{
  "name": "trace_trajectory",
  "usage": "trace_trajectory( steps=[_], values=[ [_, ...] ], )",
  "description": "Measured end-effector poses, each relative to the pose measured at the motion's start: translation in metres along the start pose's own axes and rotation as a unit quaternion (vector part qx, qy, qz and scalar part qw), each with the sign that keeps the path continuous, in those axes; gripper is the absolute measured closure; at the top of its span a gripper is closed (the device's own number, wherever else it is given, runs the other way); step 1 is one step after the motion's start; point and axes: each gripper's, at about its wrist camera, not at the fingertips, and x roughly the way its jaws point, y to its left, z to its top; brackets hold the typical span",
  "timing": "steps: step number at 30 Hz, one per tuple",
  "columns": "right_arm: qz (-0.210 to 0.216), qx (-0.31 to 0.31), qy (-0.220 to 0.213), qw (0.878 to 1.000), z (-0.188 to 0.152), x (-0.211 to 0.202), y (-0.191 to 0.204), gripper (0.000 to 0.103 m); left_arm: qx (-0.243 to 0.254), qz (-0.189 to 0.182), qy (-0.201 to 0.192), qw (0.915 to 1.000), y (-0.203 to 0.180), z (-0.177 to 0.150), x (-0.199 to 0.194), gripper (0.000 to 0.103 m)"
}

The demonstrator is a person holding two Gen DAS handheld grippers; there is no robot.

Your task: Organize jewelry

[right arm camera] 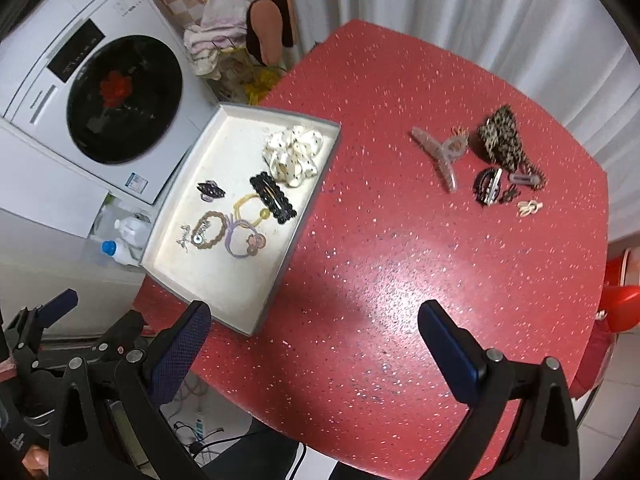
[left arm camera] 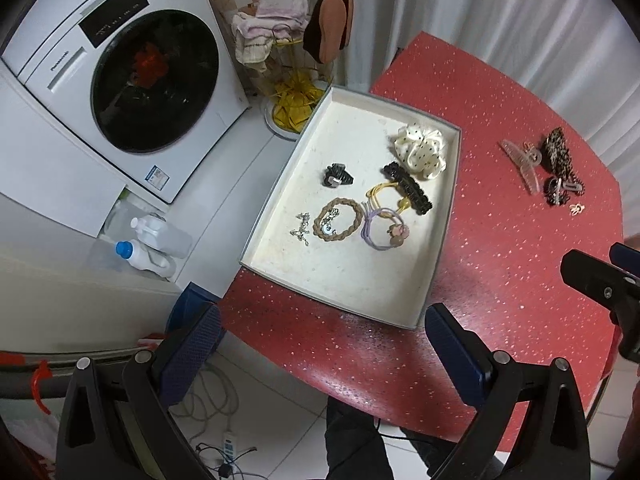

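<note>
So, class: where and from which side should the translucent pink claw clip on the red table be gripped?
Grip the translucent pink claw clip across its long toothed body, coming from above with the right hand-held gripper. It lies flat on the red table, its raised handles near the leopard-print piece.

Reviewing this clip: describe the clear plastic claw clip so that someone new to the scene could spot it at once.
Start at the red speckled table, then skip the white tray at its left edge and look to the loose pile on the far right. The clear claw clip lies on that pile's left side, beside the leopard-print scrunchie. It is the only see-through, pale piece among dark ones.
</note>
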Motion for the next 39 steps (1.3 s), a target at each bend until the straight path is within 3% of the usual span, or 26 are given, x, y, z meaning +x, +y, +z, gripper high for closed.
trace_trajectory(
  steps=[23,39],
  values=[
    [-0.013,-0.052,-0.096,0.994,-0.002,-0.08,0.005,0.0,-0.039,0.02,-0.071,0.9965,-0.01,-0.01,-0.088,0.001],
    [-0.013,-0.067,-0.129,0.989,-0.009,-0.103,0.015,0.0,-0.056,0.036,-0.105,0.9922,-0.009,-0.018,-0.112,0.001]
  ],
)
